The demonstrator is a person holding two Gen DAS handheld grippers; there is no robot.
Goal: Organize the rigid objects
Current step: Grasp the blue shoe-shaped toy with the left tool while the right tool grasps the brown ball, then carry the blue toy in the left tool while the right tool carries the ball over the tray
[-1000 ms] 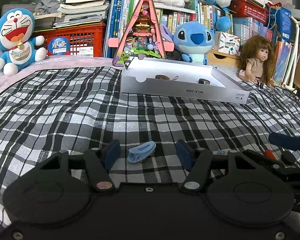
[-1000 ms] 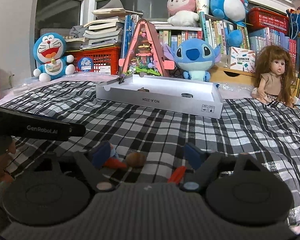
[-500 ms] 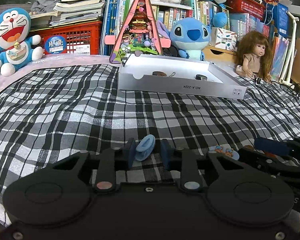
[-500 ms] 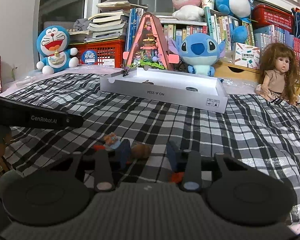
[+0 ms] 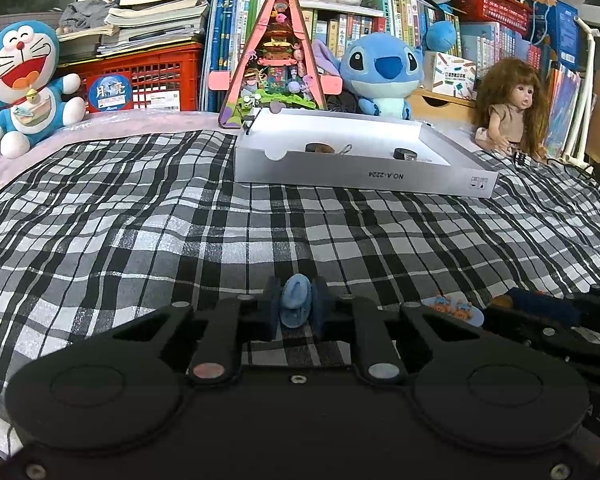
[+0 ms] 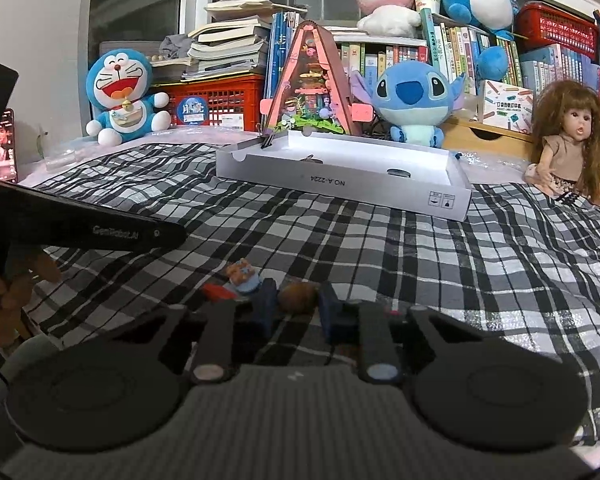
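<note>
My left gripper is shut on a small light-blue plastic piece, held upright between the blue pads just above the checked blanket. My right gripper is shut on a small round brown object low over the blanket. A small blue-and-orange figure and a red piece lie just left of the right gripper; the figure also shows in the left wrist view. A white shallow box stands at the far side with a brown item and a black ring inside.
Behind the box stand a pink triangular toy house, a Stitch plush, a Doraemon plush and a doll. A red crate and bookshelves line the back. The left gripper's black body crosses the right wrist view.
Both grippers went from wide open to shut: the left closed on the light-blue piece, turning it upright, and the right closed on the brown object.
</note>
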